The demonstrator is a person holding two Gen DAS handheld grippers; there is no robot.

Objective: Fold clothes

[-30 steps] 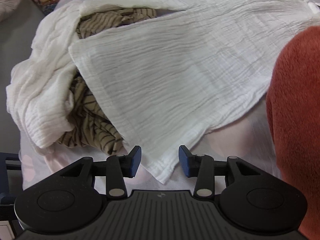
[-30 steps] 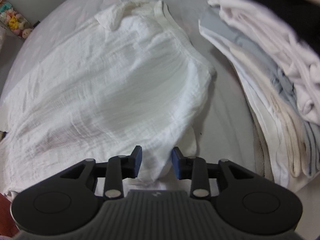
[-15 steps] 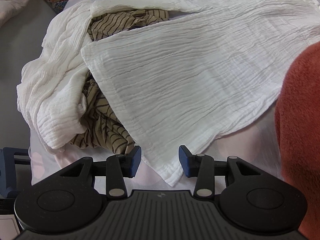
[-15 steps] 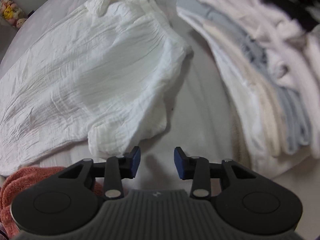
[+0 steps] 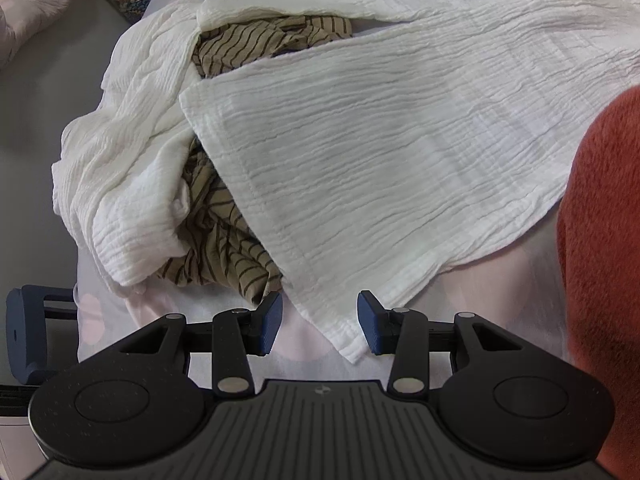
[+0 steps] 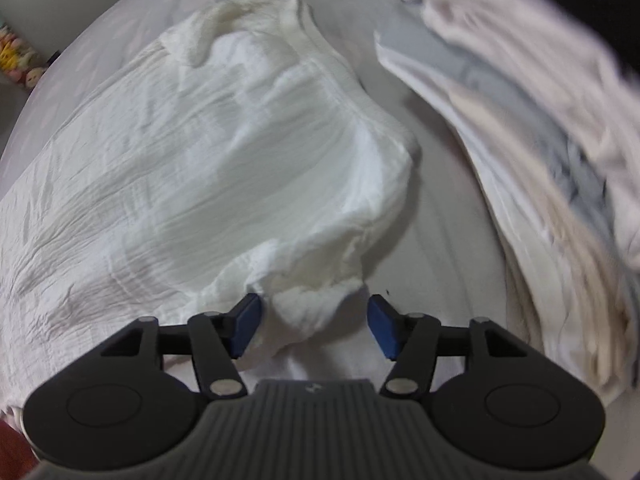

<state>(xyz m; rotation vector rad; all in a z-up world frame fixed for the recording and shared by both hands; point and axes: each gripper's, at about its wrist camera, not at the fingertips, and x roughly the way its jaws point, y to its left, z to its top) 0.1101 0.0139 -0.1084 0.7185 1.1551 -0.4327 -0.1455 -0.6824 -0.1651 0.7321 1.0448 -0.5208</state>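
Both grippers sit over the bed [image 5: 304,356]. Since a second ago our right gripper [image 6: 314,326] jaws are opening, white garment [image 6: 224,168] bunched between, unclamped. Left gripper [image 5: 320,322] unchanged: half open, garment corner [image 5: 348,344] between the pads, not pinched. No containers.

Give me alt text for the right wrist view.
The right gripper, fingers opening, hangs over a bunched corner of a white garment spread on a bed; the corner sits between the fingers, not pinched. A blurred stack of folded clothes lies to the right.
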